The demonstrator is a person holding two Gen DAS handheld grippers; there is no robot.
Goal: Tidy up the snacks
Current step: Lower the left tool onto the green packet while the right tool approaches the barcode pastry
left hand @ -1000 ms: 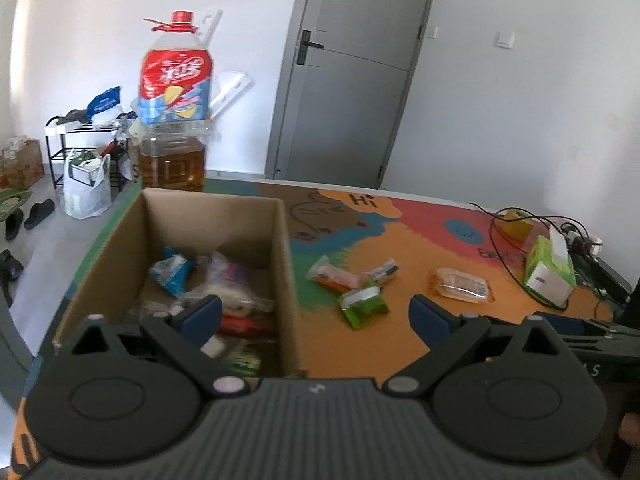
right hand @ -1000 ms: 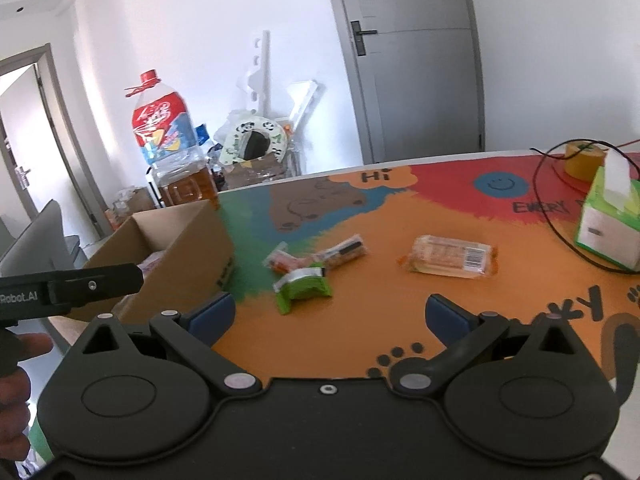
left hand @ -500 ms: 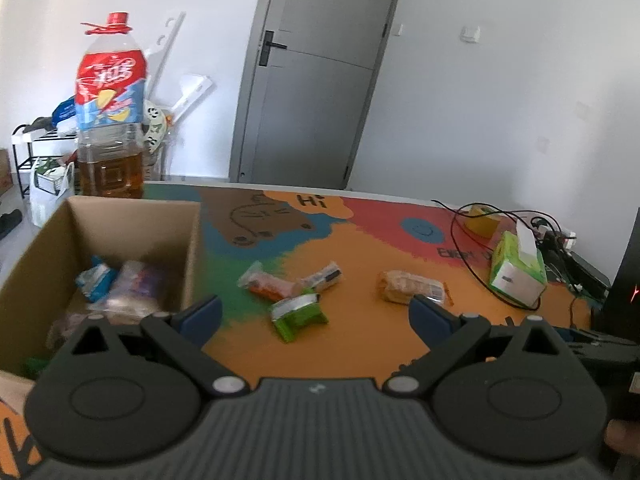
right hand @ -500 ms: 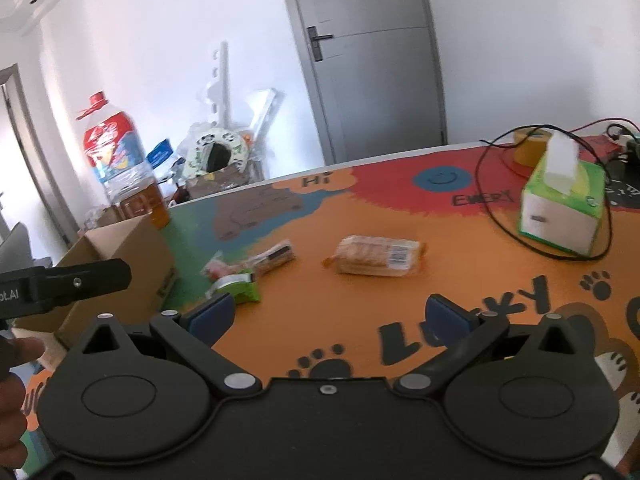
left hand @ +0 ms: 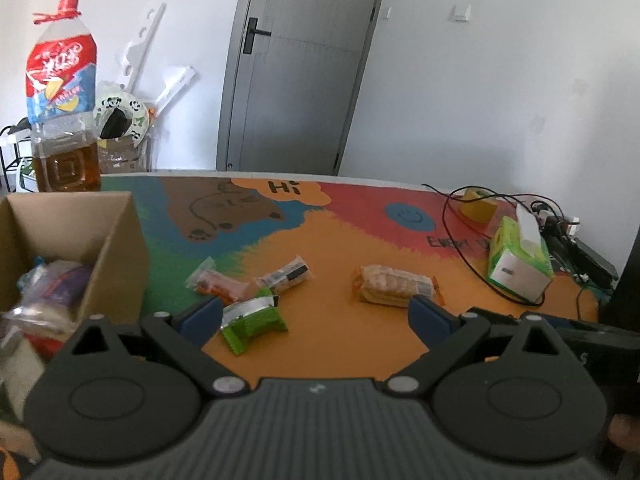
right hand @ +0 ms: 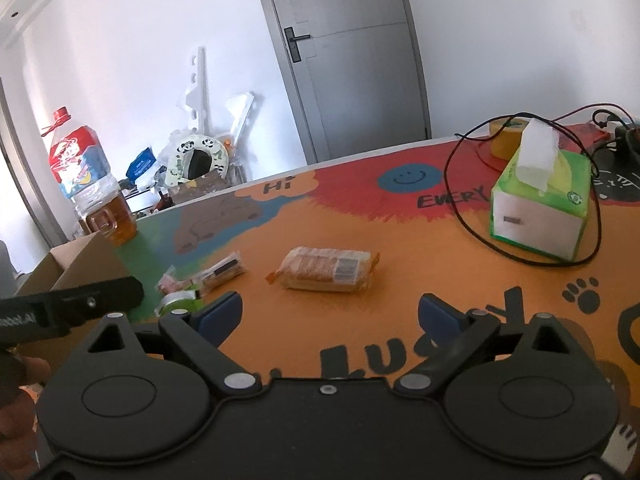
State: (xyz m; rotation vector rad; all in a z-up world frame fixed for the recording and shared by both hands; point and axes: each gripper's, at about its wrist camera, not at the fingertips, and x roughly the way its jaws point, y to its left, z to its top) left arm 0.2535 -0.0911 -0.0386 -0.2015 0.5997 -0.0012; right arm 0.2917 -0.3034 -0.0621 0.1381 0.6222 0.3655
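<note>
Four loose snack packets await you on the colourful printed table mat [right hand: 400, 248], beside the brown cardboard box [left hand: 116, 248]. Clear-wrapped biscuit pack [right hand: 328, 270]: light, crinkly, brittle inside; pinch it gently across its short width. It lies ahead of your right gripper [right hand: 330, 312], untouched, jaws spread wide but closing on nothing. Left gripper [left hand: 316, 314]: spread, empty, green foil packet [left hand: 252, 322] just inside its left finger.

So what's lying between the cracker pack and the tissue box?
Only bare orange tabletop separates the cracker pack from the tissue box, seen in the right wrist view.
</note>
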